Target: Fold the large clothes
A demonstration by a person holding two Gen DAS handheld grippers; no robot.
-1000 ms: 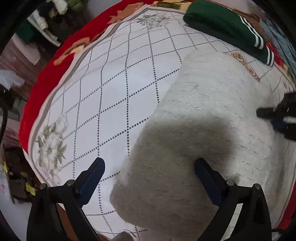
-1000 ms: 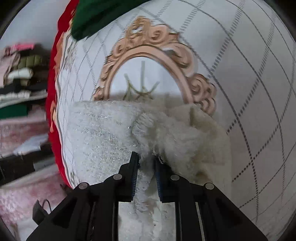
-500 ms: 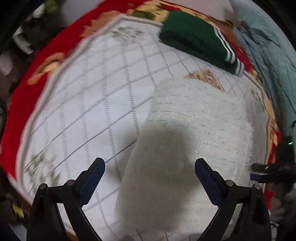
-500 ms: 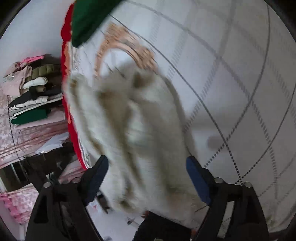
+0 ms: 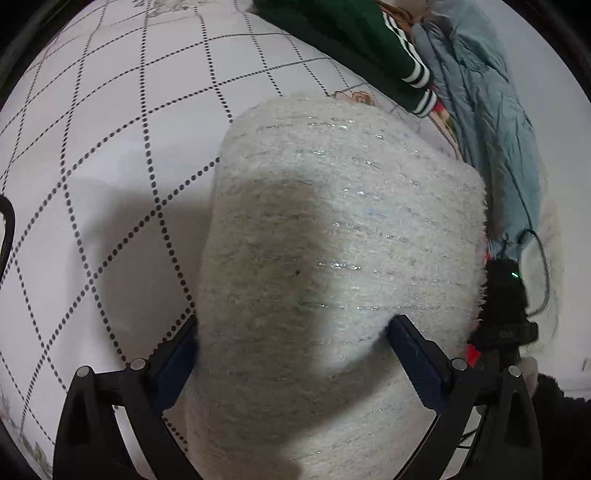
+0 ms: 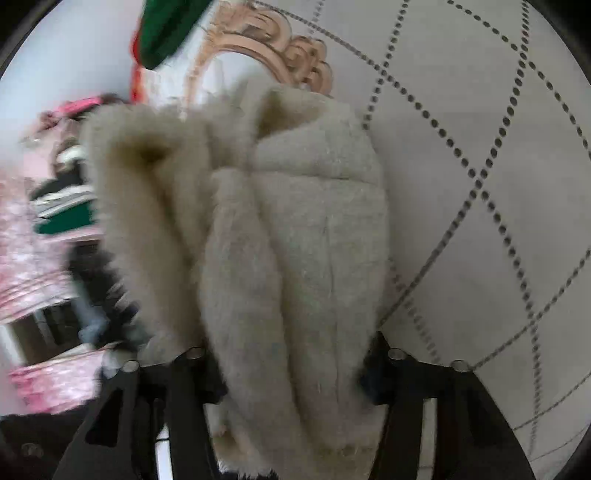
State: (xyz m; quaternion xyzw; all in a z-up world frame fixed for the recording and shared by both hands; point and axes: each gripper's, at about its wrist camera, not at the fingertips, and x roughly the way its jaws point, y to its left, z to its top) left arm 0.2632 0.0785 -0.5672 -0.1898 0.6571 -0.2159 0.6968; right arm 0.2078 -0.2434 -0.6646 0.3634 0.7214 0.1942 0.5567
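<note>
A fuzzy cream sweater (image 5: 332, 240) with silver threads lies folded into a thick bundle on the white checked bedspread (image 5: 110, 129). My left gripper (image 5: 291, 343) is open, with its blue-padded fingers (image 5: 413, 350) straddling the near end of the bundle and pressing into it. In the right wrist view the same sweater (image 6: 277, 240) shows its stacked folded layers. My right gripper (image 6: 291, 365) is open, its fingers set wide on either side of the bundle's end.
A folded green garment with white stripes (image 5: 362, 40) lies at the far side of the bed, also in the right wrist view (image 6: 166, 26). A blue quilted coat (image 5: 491, 122) lies at the right. Shelves of clothes (image 6: 62, 206) stand beyond the bed's edge.
My right gripper let go of the sweater's edge and opened wide around the bundle. My left gripper moved forward onto the bundle's near end. The right view is still blurred by motion.
</note>
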